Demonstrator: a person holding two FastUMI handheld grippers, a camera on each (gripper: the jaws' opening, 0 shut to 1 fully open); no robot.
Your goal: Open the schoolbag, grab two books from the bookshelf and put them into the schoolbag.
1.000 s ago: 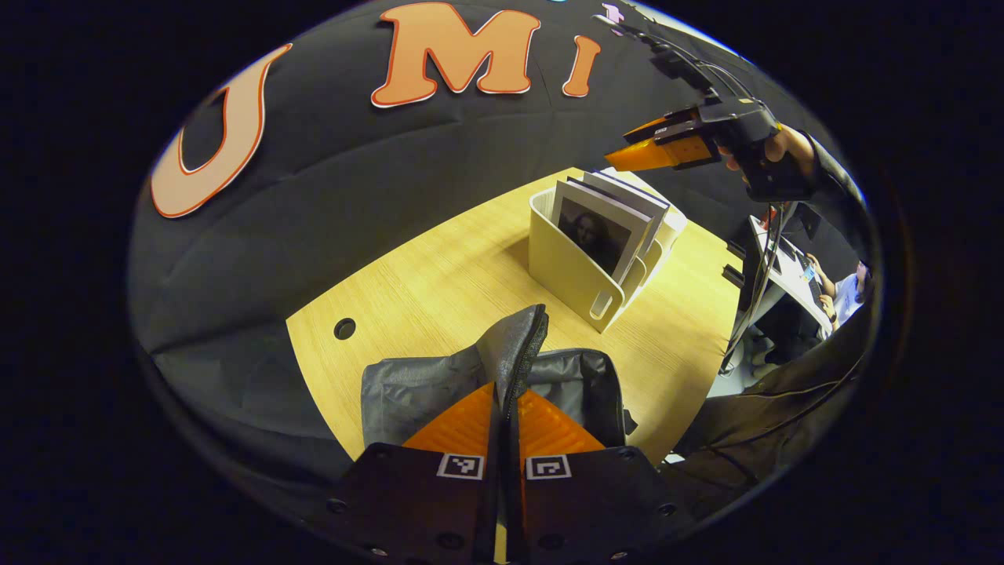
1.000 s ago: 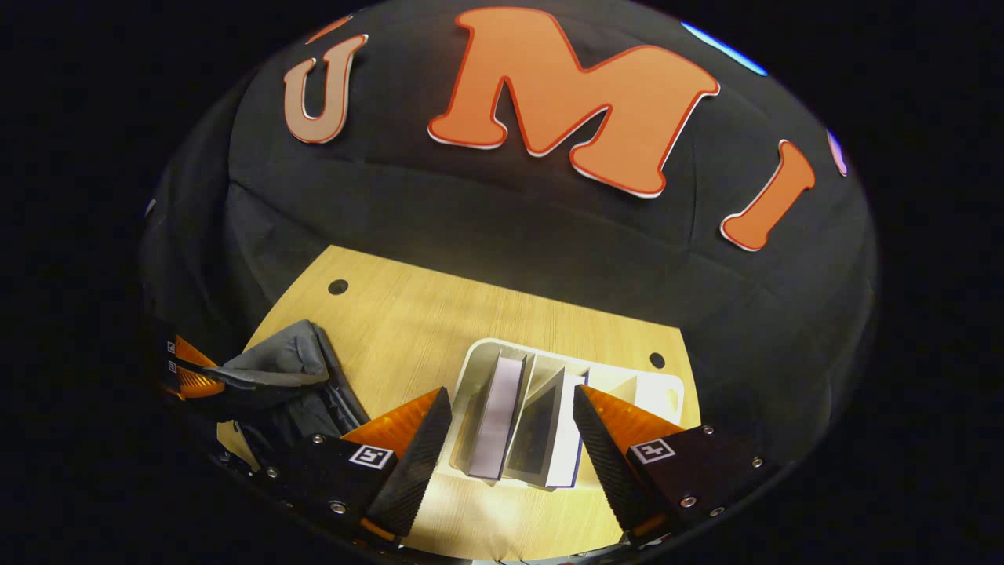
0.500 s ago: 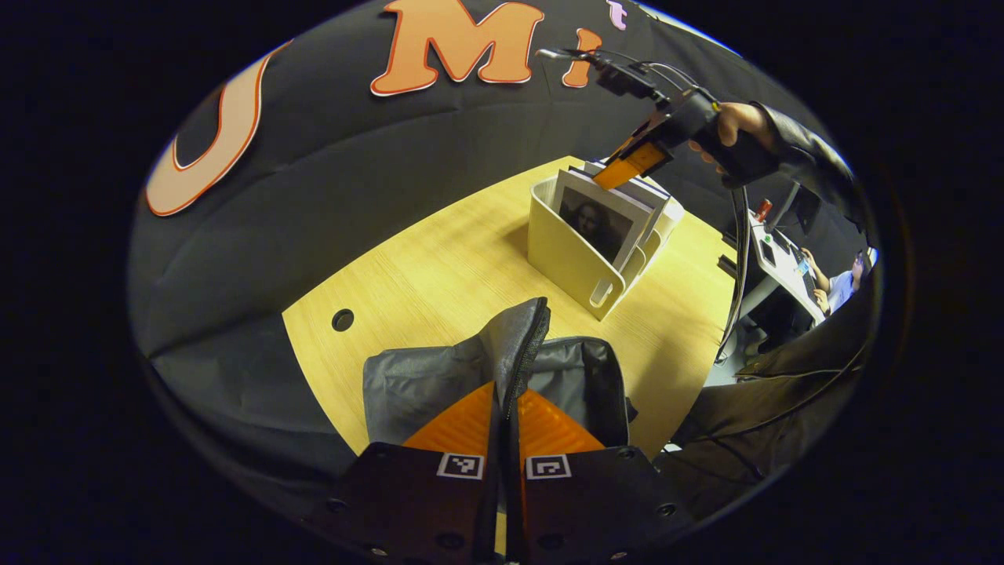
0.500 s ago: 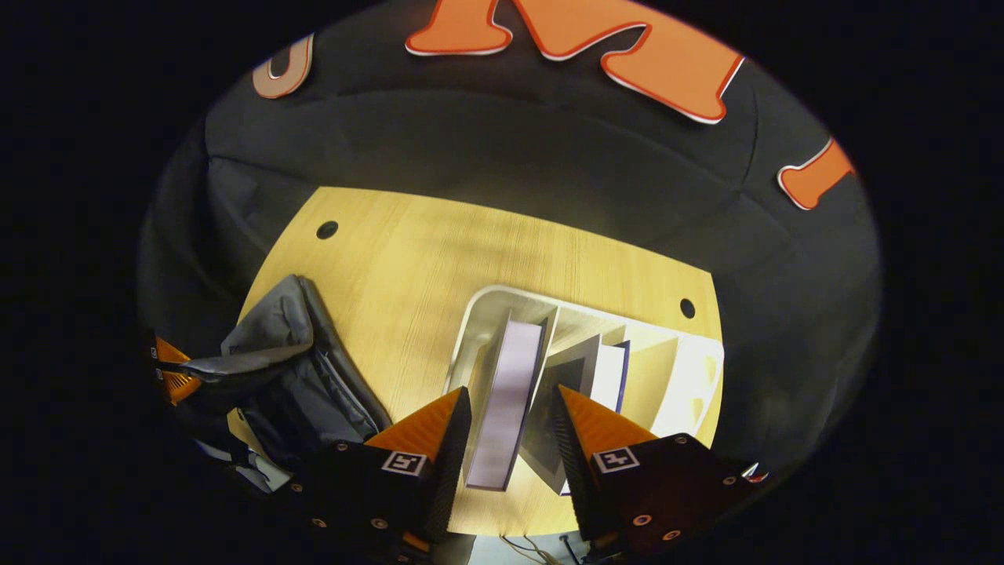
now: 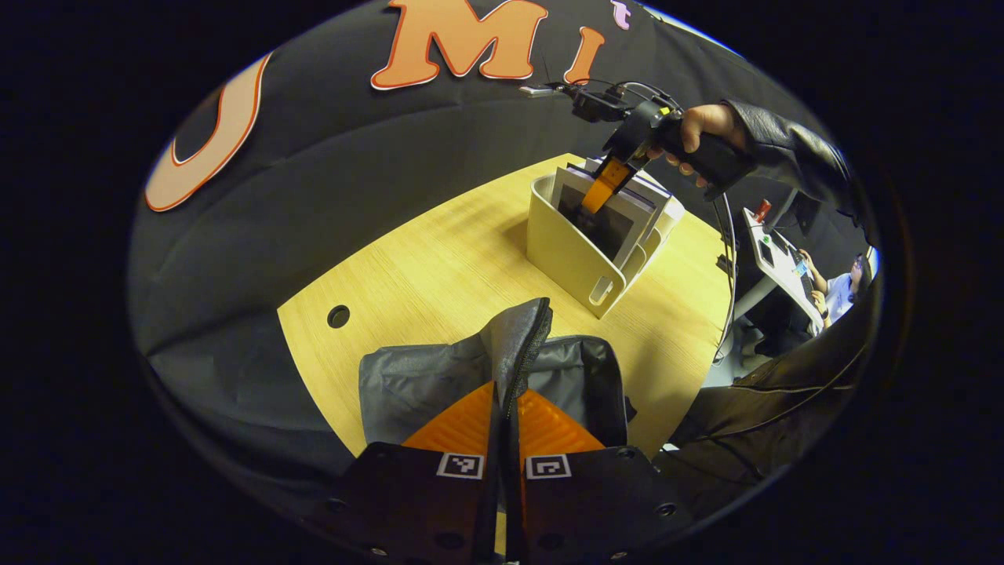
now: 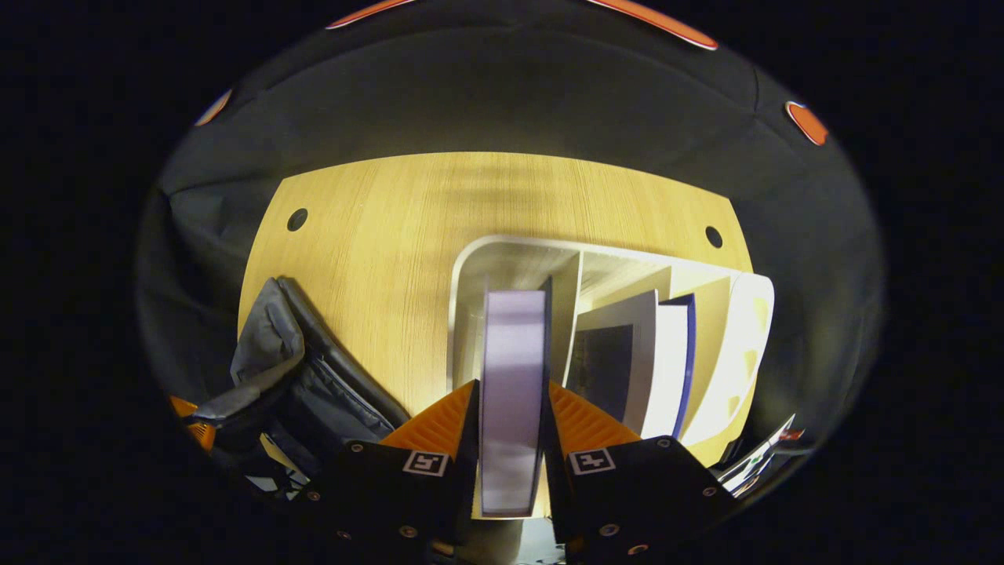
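Note:
The grey schoolbag [image 5: 439, 384] lies at the table's near edge, and my left gripper [image 5: 508, 396] is shut on its zippered flap [image 5: 518, 337], holding it upright. The cream bookshelf [image 5: 569, 263] stands beyond it with several books. In the right gripper view my right gripper [image 6: 511, 392] is shut on a thick book with a pale top edge [image 6: 514, 353] in the bookshelf's [image 6: 502, 247] left slot. Two more books [image 6: 635, 353] stand in the slot to the right. A hand [image 5: 698, 133] holds the right gripper [image 5: 605, 187] over the shelf. The schoolbag [image 6: 314, 384] sits at left.
The wooden table [image 6: 392, 227] has cable holes [image 6: 297, 219] [image 6: 712, 236] near its far corners. Black cloth walls close the far side. Off the table's right edge, a person [image 5: 843, 286] sits at a desk [image 5: 773, 251] with equipment and cables.
My right gripper has come down into the bookshelf and its fingers have closed from wide apart onto the leftmost book. The left gripper keeps holding the flap in place.

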